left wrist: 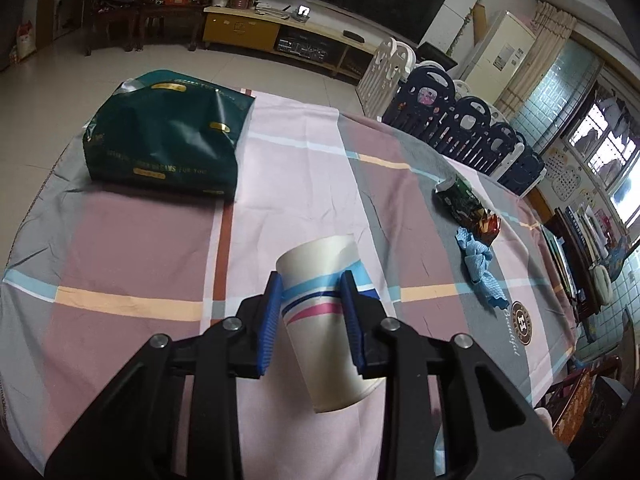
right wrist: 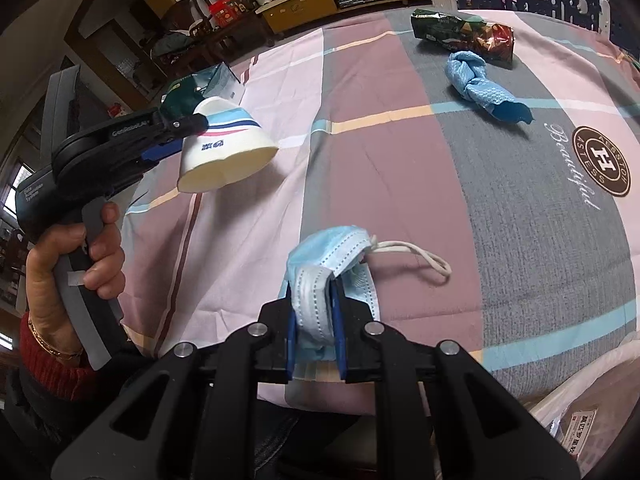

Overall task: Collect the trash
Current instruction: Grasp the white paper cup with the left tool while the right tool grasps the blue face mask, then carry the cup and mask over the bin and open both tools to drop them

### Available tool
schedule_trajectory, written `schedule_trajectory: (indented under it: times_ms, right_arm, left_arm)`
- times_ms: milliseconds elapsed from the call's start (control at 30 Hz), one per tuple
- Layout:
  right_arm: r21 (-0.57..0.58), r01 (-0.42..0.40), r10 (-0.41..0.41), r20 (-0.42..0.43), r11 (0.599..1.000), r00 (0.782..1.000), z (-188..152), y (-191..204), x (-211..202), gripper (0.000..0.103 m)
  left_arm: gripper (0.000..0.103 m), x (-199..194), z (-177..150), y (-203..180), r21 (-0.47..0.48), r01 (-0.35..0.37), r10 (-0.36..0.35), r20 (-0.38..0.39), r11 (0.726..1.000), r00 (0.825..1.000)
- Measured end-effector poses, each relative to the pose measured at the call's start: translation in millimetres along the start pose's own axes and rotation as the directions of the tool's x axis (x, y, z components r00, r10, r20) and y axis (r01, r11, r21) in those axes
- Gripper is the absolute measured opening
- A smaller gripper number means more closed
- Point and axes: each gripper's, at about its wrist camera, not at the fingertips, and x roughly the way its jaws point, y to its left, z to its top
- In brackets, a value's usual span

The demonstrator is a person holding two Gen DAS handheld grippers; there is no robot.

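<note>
Plaid tablecloth (left wrist: 160, 240); paper cup (left wrist: 320, 312) clamped between left hand-held gripper (left wrist: 310, 320) pads.

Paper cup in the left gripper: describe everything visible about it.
The paper cup is off-white with light blue, navy and pink stripes and blue printed characters on its side. It looks like thin paper, its open rim squashed slightly out of round. The left gripper is shut on its striped middle, blue pads on opposite sides, holding it tilted above the checked tablecloth. Nothing else touches it.

"Beautiful" on tablecloth (right wrist: 576, 168); "GenRobot.AI" on left hand-held gripper (right wrist: 192, 136)
</note>
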Motion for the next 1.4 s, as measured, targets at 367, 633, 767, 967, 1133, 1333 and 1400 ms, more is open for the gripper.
schedule_trajectory:
  times_ms: [367,633,767,967,1133,1333,1400]
  right_arm:
    - [-0.027,0.08,-0.077,0.073,0.996,0.994,6,13,-17,0.016]
    - [-0.044,0.155,-0.145,0.178,0.987,0.973,9,23,-54,0.016]
    - [-0.028,0.143,-0.134,0.204,0.989,0.97,8,24,-69,0.016]
    - [-0.021,0.138,-0.127,0.263,0.99,0.956,1,27,-103,0.016]
    - [0.004,0.149,-0.143,0.307,0.989,0.941,-7,17,-134,0.016]
    - [0.015,0.206,-0.2,0.326,0.978,0.924,-29,-3,-173,0.016]
    - [0.031,0.224,-0.221,0.335,0.974,0.916,-39,-14,-190,0.016]
  left_arm:
    - [0.03,-31,-25,0,0.027,-0.099,0.097,0.073,0.995,0.993]
    - [0.03,-93,-50,-3,0.025,-0.233,0.224,0.189,0.972,0.956]
    - [0.03,-124,-59,-10,0.034,-0.268,0.253,0.236,0.963,0.938]
    - [0.03,-150,-69,-20,0.033,-0.246,0.231,0.248,0.969,0.941]
    - [0.03,-171,-77,-36,0.058,-0.254,0.23,0.273,0.965,0.934]
    - [0.03,-193,-84,-61,0.101,-0.255,0.213,0.311,0.962,0.926]
    - [0.03,-198,-86,-70,0.113,-0.248,0.202,0.318,0.962,0.926]
